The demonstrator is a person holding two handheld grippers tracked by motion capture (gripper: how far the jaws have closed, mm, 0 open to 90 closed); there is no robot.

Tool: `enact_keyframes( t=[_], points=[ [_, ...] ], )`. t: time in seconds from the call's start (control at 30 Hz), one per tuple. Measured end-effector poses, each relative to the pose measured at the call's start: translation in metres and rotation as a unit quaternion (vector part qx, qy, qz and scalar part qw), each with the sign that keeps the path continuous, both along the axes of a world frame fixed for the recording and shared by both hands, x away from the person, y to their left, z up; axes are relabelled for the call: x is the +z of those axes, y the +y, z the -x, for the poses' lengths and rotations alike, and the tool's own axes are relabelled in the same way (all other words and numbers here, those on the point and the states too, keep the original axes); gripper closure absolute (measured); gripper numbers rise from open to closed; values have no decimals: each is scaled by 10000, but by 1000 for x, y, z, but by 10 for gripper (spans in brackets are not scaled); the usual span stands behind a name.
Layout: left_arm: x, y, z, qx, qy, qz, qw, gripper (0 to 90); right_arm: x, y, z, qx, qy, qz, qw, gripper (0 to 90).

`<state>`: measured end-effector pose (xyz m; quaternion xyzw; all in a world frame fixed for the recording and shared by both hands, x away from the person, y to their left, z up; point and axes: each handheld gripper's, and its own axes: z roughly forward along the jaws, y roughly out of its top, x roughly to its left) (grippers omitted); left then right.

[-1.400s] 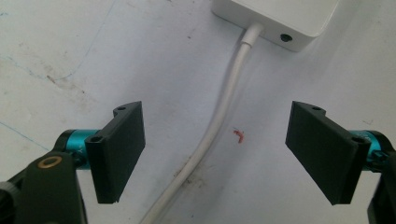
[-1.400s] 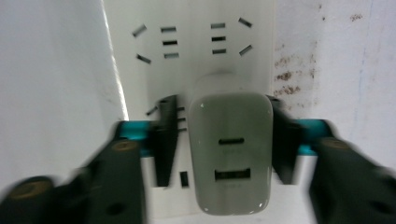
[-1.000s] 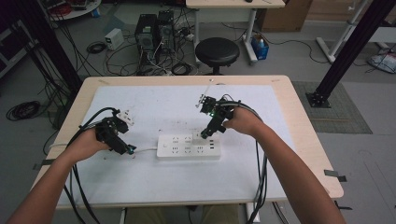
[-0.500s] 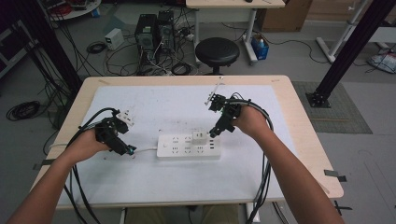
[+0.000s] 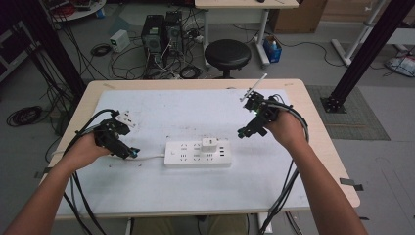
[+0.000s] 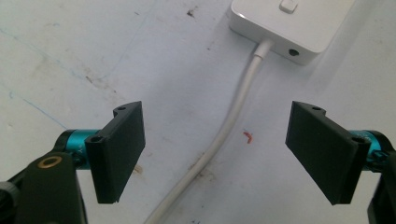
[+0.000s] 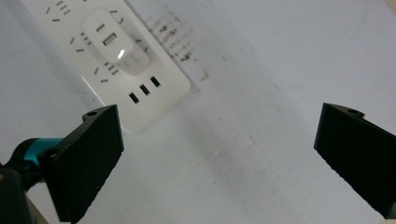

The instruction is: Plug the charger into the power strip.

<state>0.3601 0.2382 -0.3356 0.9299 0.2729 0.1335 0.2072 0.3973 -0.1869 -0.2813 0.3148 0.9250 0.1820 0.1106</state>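
High view: a white power strip (image 5: 197, 153) lies flat near the middle of the tabletop (image 5: 323, 147), on a pale sheet that covers most of it. A small white charger (image 5: 210, 144) stands plugged into the strip's upper row. No brand name or lettering can be read on either — the right gripper view gives only socket slots, three dark ports along the strip's (image 7: 140, 79) end and one port on the charger's (image 7: 114, 46) face.

The strip's white cable (image 6: 219, 140) leaves its end and runs down between the left gripper's (image 6: 215, 149) fingers, which stand apart on either side of it without touching it. In the high view the left gripper (image 5: 128, 152) sits low at the strip's left end, the forearm reaching in from the lower left.

The right gripper (image 5: 243, 132) is up and to the right of the strip, clear of it, the hand raised with the wrist angled toward the strip. Its fingers have just been opening and stand wide apart — only bare tabletop lies between them.
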Motion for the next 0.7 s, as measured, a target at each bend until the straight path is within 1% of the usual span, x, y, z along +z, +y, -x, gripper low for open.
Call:
enact_keyframes(
  t=[0.07, 0.1, 0.17, 0.23, 0.27, 0.33, 0.37, 0.47, 0.53, 0.63, 0.7],
  points=[
    [1, 0, 0, 86, -46, 48, 9999, 199, 2, -8, 5, -81, -26, -14, 10000, 7],
    [2, 1, -1, 67, -56, 41, 10000, 199, 3, -13, 6, -94, -59, -5, 9999, 7],
    [2, 2, -1, 106, -63, 52, 9999, 199, 4, -20, 9, -217, -101, -4, 9997, 7],
    [2, 4, -1, 106, -74, 34, 9999, 199, 4, -28, 12, -237, -37, -67, 9997, 7],
    [2, 4, -2, 124, -78, 56, 9999, 199, 3, -31, 13, -250, 10, -109, 9996, 7],
    [2, 6, -3, 156, -91, 60, 9998, 199, 2, -37, 14, -330, 29, -109, 9994, 7],
    [2, 6, -3, 156, -91, 60, 9998, 199, 2, -37, 14, -330, 29, -109, 9994, 7],
    [2, 8, -6, 213, -123, 117, 9996, 199, 0, -44, 17, -484, -1, -186, 9987, 7],
    [2, 8, -6, 223, -130, 105, 9996, 199, -2, -47, 19, -464, 17, -250, 9986, 7],
    [1, 9, -6, 260, -156, 130, 9995, 199, -8, -48, 21, -481, 63, -219, 9986, 8],
    [1, 9, -5, 250, -166, 104, 9995, 199, -11, -48, 23, -507, 77, -231, 9984, 7]
  ],
)
